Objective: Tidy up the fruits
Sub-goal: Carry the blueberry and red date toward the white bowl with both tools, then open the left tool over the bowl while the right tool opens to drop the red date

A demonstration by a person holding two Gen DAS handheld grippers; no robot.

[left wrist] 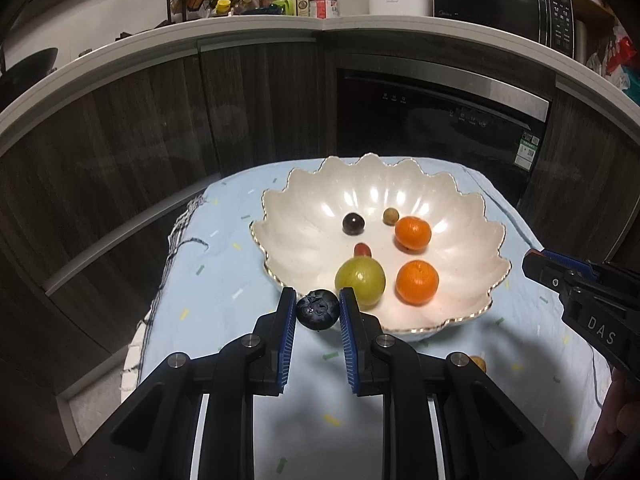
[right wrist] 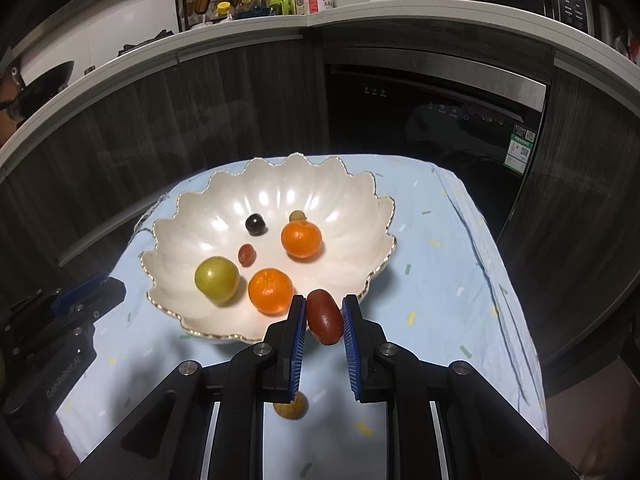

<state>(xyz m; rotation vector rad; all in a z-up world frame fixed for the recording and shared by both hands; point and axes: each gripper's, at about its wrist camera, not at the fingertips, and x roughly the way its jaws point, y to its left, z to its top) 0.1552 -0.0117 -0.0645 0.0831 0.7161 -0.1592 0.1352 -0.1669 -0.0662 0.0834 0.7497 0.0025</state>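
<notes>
Kitchen bench under blue cloth: left tongs (left wrist: 318, 310) pinch a blueberry (left wrist: 318, 309), right tongs (right wrist: 323, 314) clamp a red jujube (right wrist: 324, 316), both at the scalloped bowl's (left wrist: 472, 272) near rim, lower centre. Next, likely release over the bowl.

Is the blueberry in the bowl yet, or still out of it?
Out. The blueberry is pinched in the left gripper, at the near rim of the bowl.

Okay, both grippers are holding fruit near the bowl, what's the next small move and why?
Probably carry both forward over the bowl, then release. The left gripper grips a blueberry and the right gripper a red date, both at the near rim, not yet over the open middle.
</notes>
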